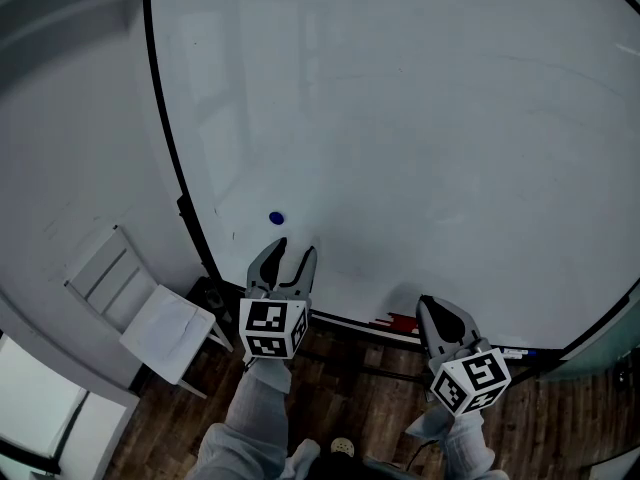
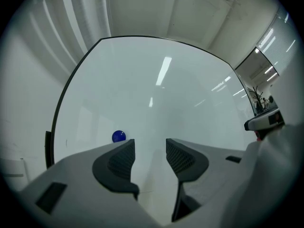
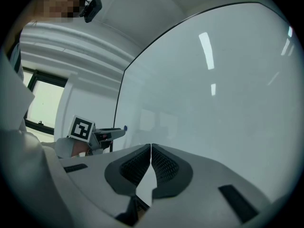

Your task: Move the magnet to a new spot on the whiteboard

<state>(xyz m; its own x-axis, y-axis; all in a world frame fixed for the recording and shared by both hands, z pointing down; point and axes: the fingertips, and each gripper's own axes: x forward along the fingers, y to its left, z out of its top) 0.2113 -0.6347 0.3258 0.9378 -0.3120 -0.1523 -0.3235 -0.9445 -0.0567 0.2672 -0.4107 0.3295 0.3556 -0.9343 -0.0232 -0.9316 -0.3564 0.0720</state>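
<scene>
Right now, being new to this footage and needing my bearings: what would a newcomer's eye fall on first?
A small blue magnet sits alone low on the left of the big whiteboard. The left gripper is just below it, jaws apart and empty; the right gripper, jaws together, is near the board's bottom edge.
</scene>
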